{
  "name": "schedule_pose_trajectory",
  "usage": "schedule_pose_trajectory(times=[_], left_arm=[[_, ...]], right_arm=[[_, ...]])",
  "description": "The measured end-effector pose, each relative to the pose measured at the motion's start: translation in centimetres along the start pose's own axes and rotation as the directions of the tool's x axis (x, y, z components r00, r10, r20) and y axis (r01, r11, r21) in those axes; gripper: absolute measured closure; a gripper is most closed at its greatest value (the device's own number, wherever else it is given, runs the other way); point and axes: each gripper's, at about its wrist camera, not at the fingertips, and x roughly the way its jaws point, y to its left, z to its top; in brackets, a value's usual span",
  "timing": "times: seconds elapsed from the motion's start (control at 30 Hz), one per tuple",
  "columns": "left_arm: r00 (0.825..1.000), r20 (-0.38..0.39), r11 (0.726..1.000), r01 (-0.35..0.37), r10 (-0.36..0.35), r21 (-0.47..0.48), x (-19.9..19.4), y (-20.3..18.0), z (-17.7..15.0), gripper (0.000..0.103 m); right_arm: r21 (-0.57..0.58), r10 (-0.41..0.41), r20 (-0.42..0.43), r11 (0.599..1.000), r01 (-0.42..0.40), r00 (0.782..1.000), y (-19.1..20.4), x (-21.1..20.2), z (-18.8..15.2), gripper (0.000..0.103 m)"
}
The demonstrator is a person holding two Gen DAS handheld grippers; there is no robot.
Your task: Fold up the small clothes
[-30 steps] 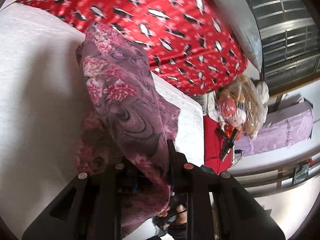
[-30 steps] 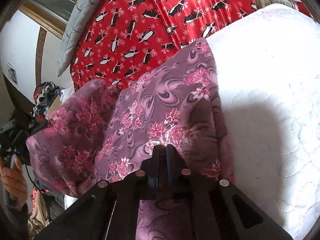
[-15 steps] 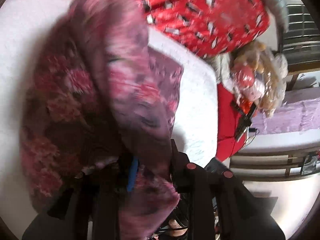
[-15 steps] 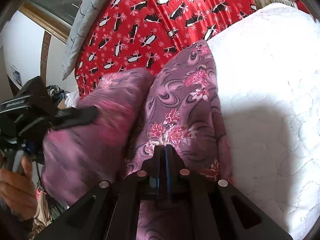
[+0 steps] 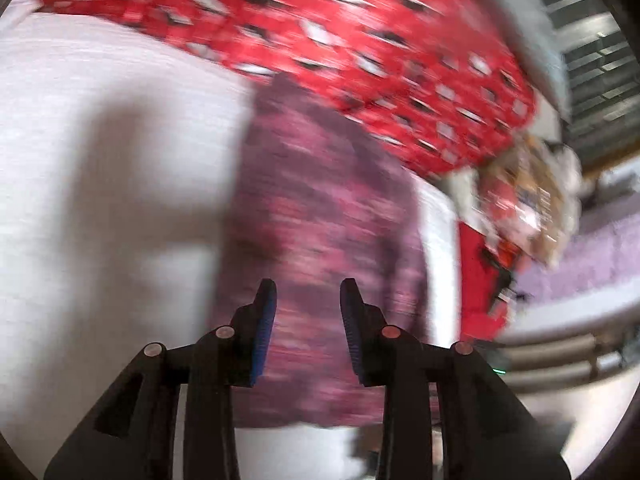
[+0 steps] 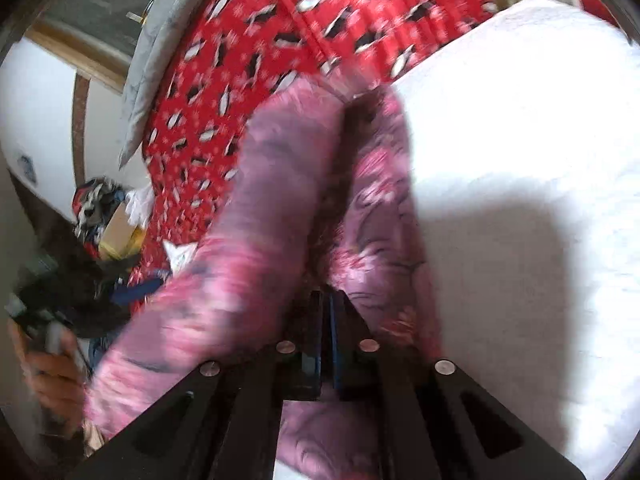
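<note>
A purple garment with pink flowers (image 5: pixel 320 208) lies folded lengthwise on the white quilted bed (image 5: pixel 100 160), blurred in the left wrist view. My left gripper (image 5: pixel 308 292) hangs over its near end, its jaws opening, blue pads apart, and no cloth between them. In the right wrist view the garment (image 6: pixel 280 200) stands as a raised double fold. My right gripper (image 6: pixel 326 300) is shut on the garment's near edge. A hand (image 6: pixel 48 380) at the lower left holds the other gripper.
A red blanket with penguins (image 5: pixel 360 40) covers the far side of the bed (image 6: pixel 520 160). A grey pillow (image 6: pixel 160 60) leans behind it. A bagged toy (image 5: pixel 532 208) and purple fabric (image 5: pixel 600 256) sit beyond the bed's right edge.
My left gripper has let go of the garment and pulled back, and its flap has dropped over the other half. My right gripper stays shut on the cloth.
</note>
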Motion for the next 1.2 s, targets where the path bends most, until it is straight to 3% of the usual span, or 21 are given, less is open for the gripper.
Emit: schedule_pose_trajectory(times=[0.1, 0.17, 0.2, 0.23, 0.3, 0.4, 0.43, 0.47, 0.53, 0.57, 0.6, 0.63, 0.7, 0.77, 0.83, 0.9, 1.0, 1.07, 1.1, 1.17, 1.2], left_arm=[[1.000, -0.025, 0.999, -0.001, 0.000, -0.033, 1.6, 2.5, -0.7, 0.073], [0.997, -0.062, 0.998, 0.040, -0.043, -0.048, 3.4, 3.0, -1.5, 0.073], [0.996, -0.077, 0.998, 0.051, -0.054, -0.045, 4.3, 3.1, -1.9, 0.072], [0.996, -0.071, 0.998, 0.044, -0.047, -0.036, 4.6, 3.4, -2.0, 0.066], [0.997, -0.054, 0.999, 0.050, -0.051, -0.015, 4.6, 3.5, -2.1, 0.062], [0.996, -0.052, 0.997, 0.074, -0.075, -0.017, 4.6, 3.6, -2.3, 0.062], [0.995, -0.051, 0.996, 0.086, -0.088, -0.024, 4.7, 3.9, -2.3, 0.062], [0.994, -0.050, 0.995, 0.093, -0.094, -0.029, 4.7, 4.0, -2.3, 0.062], [0.994, -0.047, 0.994, 0.101, -0.103, -0.040, 4.7, 4.0, -2.4, 0.062], [0.993, -0.049, 0.994, 0.104, -0.106, -0.046, 4.6, 3.9, -2.4, 0.062], [0.992, -0.050, 0.993, 0.111, -0.114, -0.050, 4.4, 3.9, -2.4, 0.062], [0.991, -0.044, 0.991, 0.126, -0.127, -0.044, 4.0, 3.9, -2.5, 0.062], [0.992, -0.030, 0.992, 0.125, -0.125, -0.020, 3.4, 3.8, -2.7, 0.062], [0.995, -0.028, 0.996, 0.094, -0.094, 0.010, 3.4, 3.6, -2.9, 0.054], [0.998, -0.043, 0.998, 0.053, -0.052, 0.034, 4.3, 3.3, -3.5, 0.049], [0.996, -0.086, 0.999, 0.031, -0.027, 0.043, 5.5, 3.0, -4.0, 0.049], [0.997, -0.073, 0.997, 0.021, -0.016, 0.071, 4.9, 2.6, -4.6, 0.049], [0.997, -0.069, 0.997, 0.024, -0.019, 0.076, 4.2, 2.5, -4.8, 0.049], [0.997, -0.067, 0.996, 0.037, -0.032, 0.078, 3.9, 2.5, -5.1, 0.049], [0.997, -0.067, 0.996, 0.038, -0.032, 0.087, 3.6, 2.2, -5.8, 0.049], [0.997, -0.072, 0.995, 0.031, -0.024, 0.095, 3.7, 2.0, -6.1, 0.049]], right_arm=[[0.035, -0.084, 0.090, 0.996, 0.082, 0.992, -0.3, -2.7, 1.1, 0.081], [0.053, -0.088, 0.126, 0.995, 0.082, 0.988, 0.0, -3.6, 2.0, 0.067], [0.051, -0.086, 0.128, 0.995, 0.080, 0.988, 0.3, -3.5, 2.5, 0.065], [0.050, -0.090, 0.132, 0.995, 0.084, 0.987, 0.7, -3.3, 3.0, 0.059], [0.056, -0.091, 0.108, 0.995, 0.085, 0.990, 1.4, -2.3, 3.7, 0.058], [0.015, -0.101, 0.209, 0.995, 0.100, 0.973, 3.0, -3.1, 4.1, 0.056], [-0.009, -0.088, 0.205, 0.996, 0.092, 0.975, 3.7, -2.6, 4.2, 0.050], [-0.029, -0.095, 0.133, 0.995, 0.100, 0.987, 4.2, -1.1, 4.1, 0.048], [-0.074, -0.147, -0.002, 0.987, 0.146, 0.989, 4.7, 1.9, 3.4, 0.049], [-0.120, -0.195, -0.065, 0.975, 0.187, 0.979, 5.1, 3.4, 3.0, 0.052], [-0.162, -0.226, -0.059, 0.963, 0.214, 0.972, 5.6, 3.7, 2.9, 0.079], [-0.230, -0.199, -0.045, 0.956, 0.183, 0.979, 6.7, 3.4, 3.1, 0.093], [-0.246, -0.130, 0.029, 0.960, 0.134, 0.991, 7.8, 1.4, 3.8, 0.094], [-0.248, -0.119, 0.082, 0.959, 0.136, 0.990, 7.7, -0.2, 4.3, 0.094], [-0.219, -0.187, 0.083, 0.955, 0.201, 0.979, 6.0, 0.0, 4.5, 0.094], [-0.134, -0.263, -0.011, 0.956, 0.260, 0.965, 2.6, 1.7, 4.4, 0.093], [-0.030, -0.206, 0.004, 0.978, 0.206, 0.978, 1.2, 0.3, 4.2, 0.089], [-0.014, -0.175, 0.023, 0.984, 0.176, 0.984, 1.5, -1.3, 3.7, 0.080], [-0.010, -0.130, 0.014, 0.991, 0.131, 0.991, 1.7, -2.3, 3.2, 0.075], [-0.016, -0.084, -0.009, 0.996, 0.084, 0.996, 2.0, -3.0, 2.3, 0.051], [-0.030, -0.084, -0.036, 0.996, 0.083, 0.996, 2.3, -3.3, 1.8, 0.050]])
